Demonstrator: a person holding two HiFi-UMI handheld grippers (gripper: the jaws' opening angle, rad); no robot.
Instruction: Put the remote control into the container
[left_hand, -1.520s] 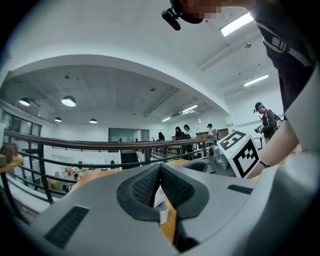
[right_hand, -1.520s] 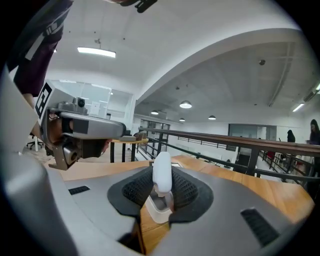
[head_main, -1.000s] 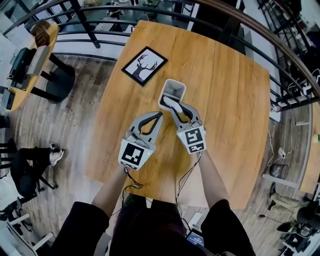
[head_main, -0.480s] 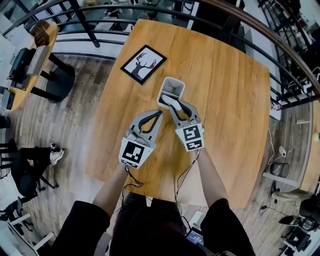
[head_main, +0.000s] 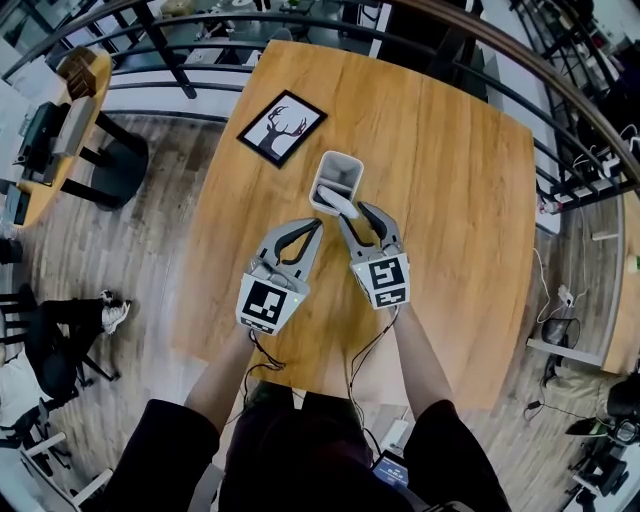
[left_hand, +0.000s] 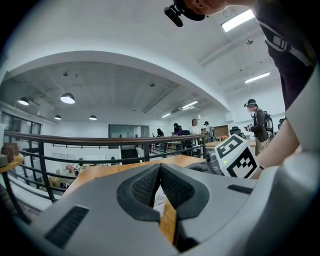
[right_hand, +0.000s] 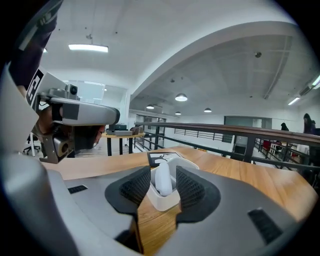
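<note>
A white remote control (head_main: 341, 205) stands tilted inside the white open-top container (head_main: 327, 176) on the wooden table (head_main: 460, 200). My right gripper (head_main: 352, 212) is just in front of the container and its jaws are opening. In the right gripper view the remote (right_hand: 163, 180) sits in the container (right_hand: 161, 201) between the two pads, with a gap on each side. My left gripper (head_main: 316, 225) hovers to the left of the container. Its fingertips meet, with nothing between them (left_hand: 160, 167).
A framed deer picture (head_main: 282, 128) lies on the table behind and left of the container. A black railing (head_main: 200, 85) runs along the table's far edge. The table's front edge is near the person's body. People stand far off in the left gripper view.
The right gripper's jaws have spread apart and let go of the remote, which stays in the container. The left gripper has hardly moved.
</note>
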